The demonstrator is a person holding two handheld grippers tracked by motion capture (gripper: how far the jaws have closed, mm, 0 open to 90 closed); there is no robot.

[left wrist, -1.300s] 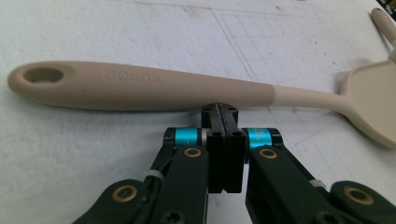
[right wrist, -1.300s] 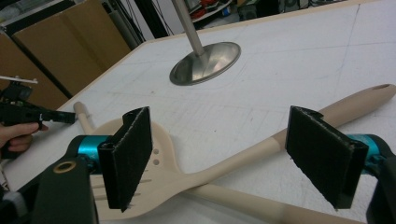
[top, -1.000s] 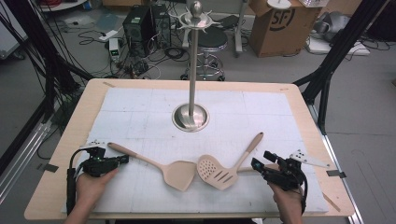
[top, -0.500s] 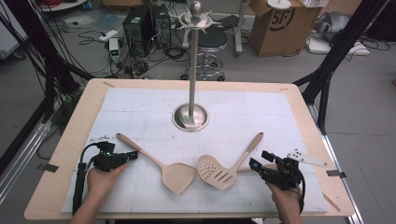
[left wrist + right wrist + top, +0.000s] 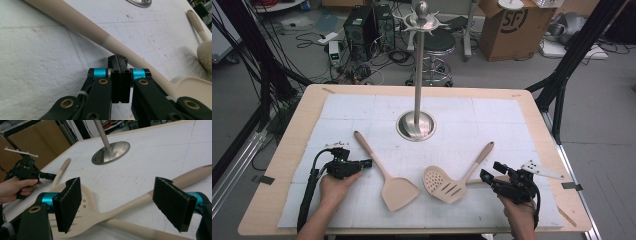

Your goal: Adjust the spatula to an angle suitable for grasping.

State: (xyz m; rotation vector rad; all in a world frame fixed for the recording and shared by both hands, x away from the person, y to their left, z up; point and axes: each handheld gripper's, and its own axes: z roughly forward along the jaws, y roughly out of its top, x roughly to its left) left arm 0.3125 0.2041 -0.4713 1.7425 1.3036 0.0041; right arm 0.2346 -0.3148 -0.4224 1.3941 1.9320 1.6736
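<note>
Spoons flat on the mat, none hung on the stand (image 5: 420, 75) yet.
Left claw (image 5: 119, 65) shut and empty beside the solid turner (image 5: 388, 172); right claw (image 5: 122, 202) wide open around the slotted turner (image 5: 120, 208).

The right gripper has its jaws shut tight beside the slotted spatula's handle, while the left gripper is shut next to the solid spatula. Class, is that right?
Not quite: the right gripper is open, its jaws wide apart over the slotted spatula handle, as the right gripper view shows. The left gripper is indeed shut beside the solid spatula.
</note>
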